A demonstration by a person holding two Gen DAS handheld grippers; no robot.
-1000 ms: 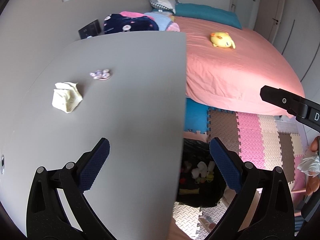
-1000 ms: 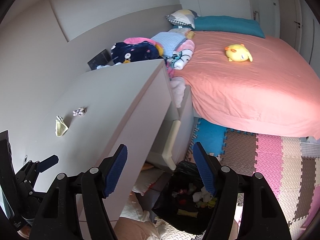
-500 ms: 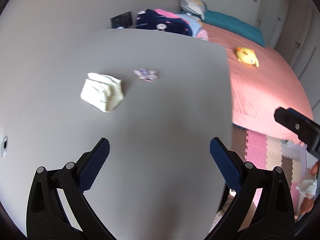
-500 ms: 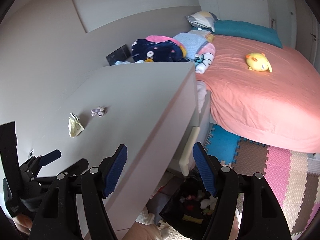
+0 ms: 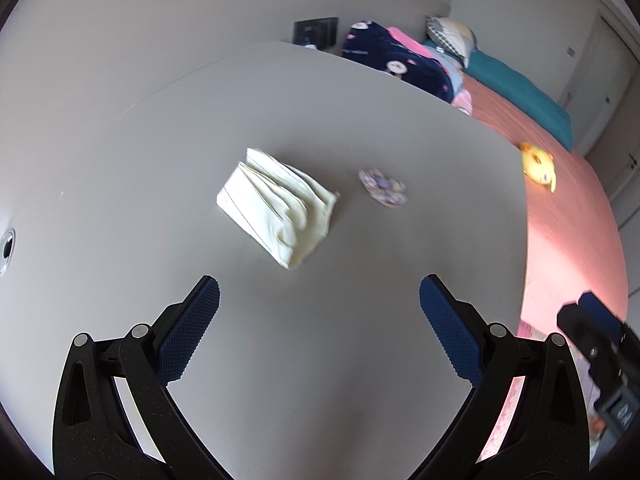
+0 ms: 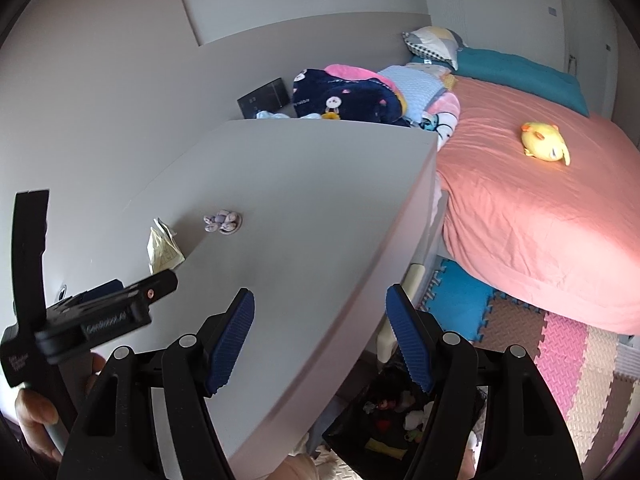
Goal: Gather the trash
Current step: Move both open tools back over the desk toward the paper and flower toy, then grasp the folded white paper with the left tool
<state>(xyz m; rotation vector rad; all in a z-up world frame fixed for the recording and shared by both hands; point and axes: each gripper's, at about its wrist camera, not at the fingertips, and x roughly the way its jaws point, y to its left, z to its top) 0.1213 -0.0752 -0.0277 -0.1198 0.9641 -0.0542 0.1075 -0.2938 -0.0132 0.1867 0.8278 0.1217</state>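
A home bedroom, likely shared with a child. A bed (image 6: 532,216) is covered in a salmon-pink sheet, with a teal pillow (image 6: 520,74) at its head and a yellow plush toy (image 6: 545,145) laid on top. Patterned blankets (image 6: 360,94) are heaped beside a grey desk (image 6: 312,200). Coloured foam puzzle mats (image 6: 560,344) are laid on the floor.

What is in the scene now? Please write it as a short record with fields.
surface: grey table
trash on table: crumpled pale yellow paper; small purple wrapper
left gripper: open, empty, above the table, short of the paper
right gripper: open, empty, over the table edge
trash bag: black, on the floor
bed: pink sheet
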